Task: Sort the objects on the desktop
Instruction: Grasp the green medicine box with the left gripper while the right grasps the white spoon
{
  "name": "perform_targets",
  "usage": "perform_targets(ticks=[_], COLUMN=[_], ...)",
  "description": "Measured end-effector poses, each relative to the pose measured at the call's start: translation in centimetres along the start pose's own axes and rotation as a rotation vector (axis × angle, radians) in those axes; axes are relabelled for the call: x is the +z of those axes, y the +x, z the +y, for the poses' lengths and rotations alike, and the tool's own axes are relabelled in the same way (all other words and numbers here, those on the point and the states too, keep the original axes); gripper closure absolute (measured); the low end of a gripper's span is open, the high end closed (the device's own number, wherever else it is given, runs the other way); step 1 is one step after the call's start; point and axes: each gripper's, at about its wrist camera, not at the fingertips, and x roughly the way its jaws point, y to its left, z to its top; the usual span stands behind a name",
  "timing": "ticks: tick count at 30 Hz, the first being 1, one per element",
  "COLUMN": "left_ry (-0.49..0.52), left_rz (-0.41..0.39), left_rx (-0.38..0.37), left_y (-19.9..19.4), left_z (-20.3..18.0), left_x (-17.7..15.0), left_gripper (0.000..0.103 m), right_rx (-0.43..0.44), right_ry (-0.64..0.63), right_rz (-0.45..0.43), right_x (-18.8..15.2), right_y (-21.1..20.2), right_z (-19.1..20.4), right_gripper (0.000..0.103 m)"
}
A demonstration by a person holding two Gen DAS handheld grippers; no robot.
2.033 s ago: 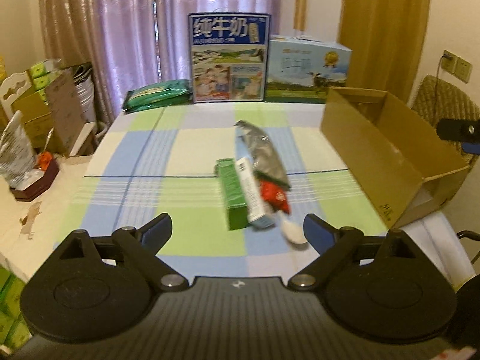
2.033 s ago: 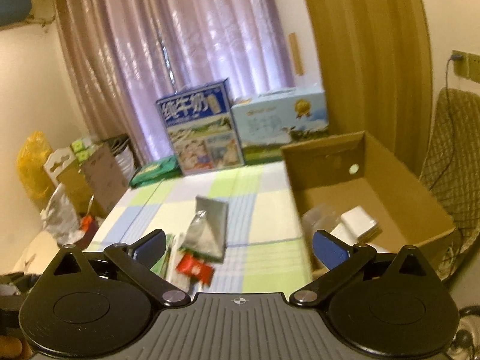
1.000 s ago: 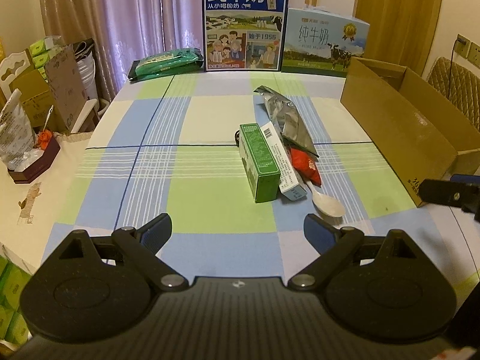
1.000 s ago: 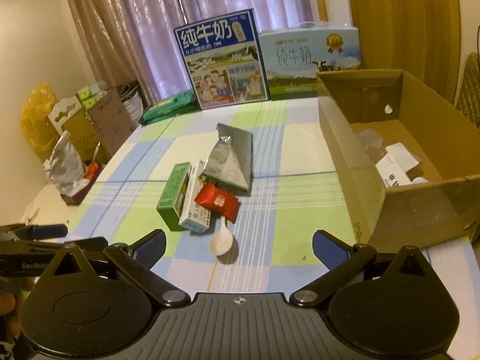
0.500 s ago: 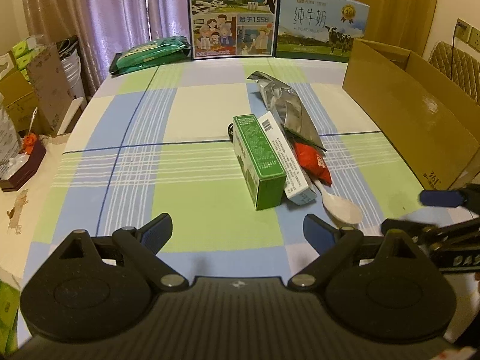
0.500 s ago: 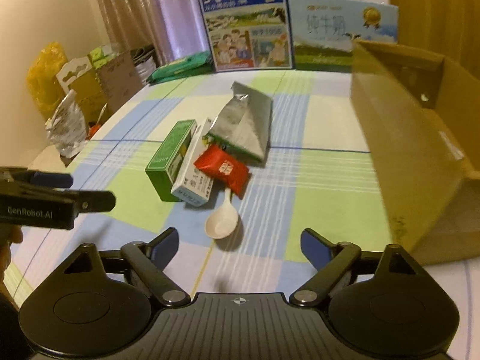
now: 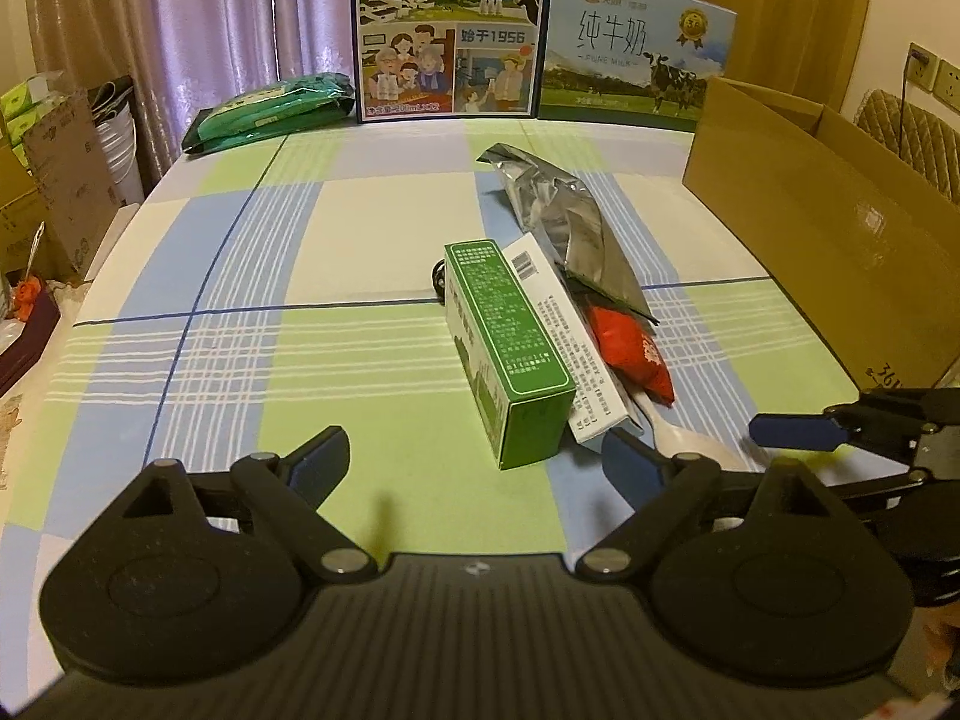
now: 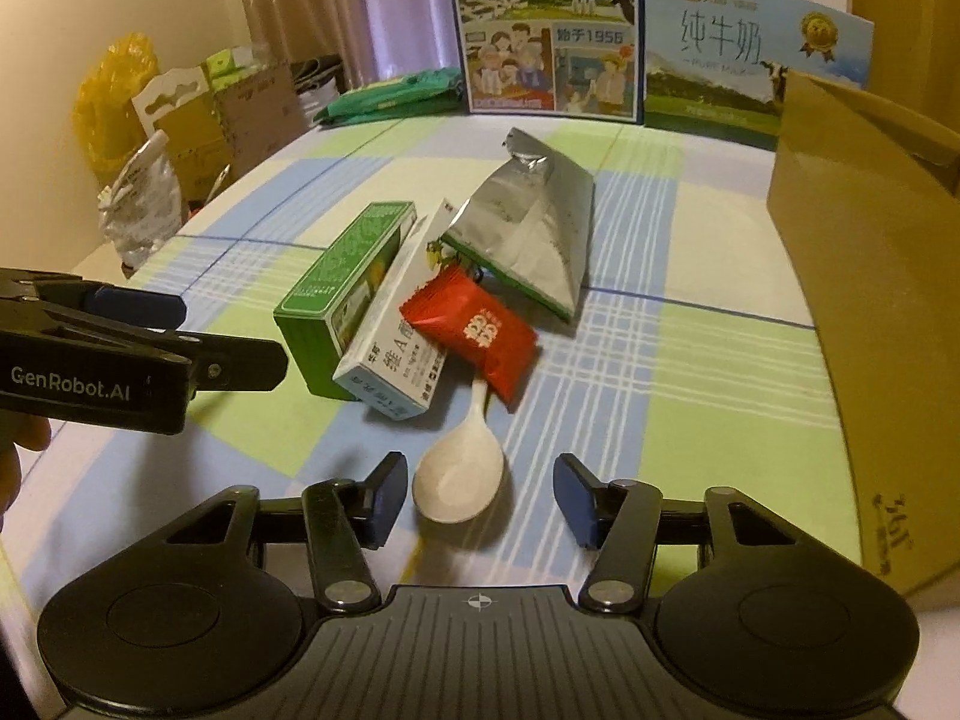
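The right gripper point(image 8: 474, 501) hangs low over the tabletop point(image 8: 690, 360) with its jaws spread wide and nothing between the pads; the bowl of one white spoon point(image 8: 459, 474) lies on the cloth just ahead of the gap. The left gripper point(image 7: 474, 459) is likewise wide open and empty, just short of one green box point(image 7: 510, 354).

Outward from the spoon sits a small heap of five things in all: the spoon, one red sachet point(image 8: 471, 330) lying over its handle, one white box point(image 8: 399, 330) leaning against the green box, and one crumpled silver pouch point(image 8: 531, 228) behind them. To the right stands one open cardboard box point(image 8: 870, 300), apart from the heap. At the far edge of the tabletop stand two milk cartons point(image 7: 450, 30) side by side, with one green packet point(image 7: 270, 111) to their left.
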Motion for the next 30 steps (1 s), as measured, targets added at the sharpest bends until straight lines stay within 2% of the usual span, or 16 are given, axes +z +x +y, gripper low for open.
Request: perform_targets(ticks=[6,9,10,21,27,29,30], left_ry=[-0.017,-0.014,-0.017,0.001,0.01,0.015,0.021], left_rz=[-0.02,-0.024,-0.024,-0.014,-0.02,-0.01,0.0], left_rx=[-0.018,-0.027,-0.03,-0.042,-0.03,-0.018,-0.012], left_y=[0.3,0.7,0.8,2.8,3.7,3.9,3.9], left_z=[0.3,0.4,0.3,-0.7,-0.8,-0.8,-0.8], left_x=[0.2,0.5,0.6,1.4,2.0,2.0,2.0], left_gripper=[0.015,0.017,0.018,0.032,0.056,0.072,0.076], right_rx=[-0.01,-0.017,-0.023,-0.11,-0.11,-0.11,-0.112], right_ry=[-0.011,-0.017,-0.021,-0.006,0.016,0.018,0.018], right_rz=[0.015,0.014,0.011,0.021,0.025,0.026,0.025], right_x=[0.0,0.1,0.1,0.0,-0.1,-0.2,-0.2], right_y=[1.3,1.5,1.5,0.9,0.6,0.5,0.4], right_z=[0.4,0.6,0.6,-0.3,-0.5,-0.4,-0.4], right_gripper=[0.06,0.067,0.074,0.074,0.074,0.074,0.074])
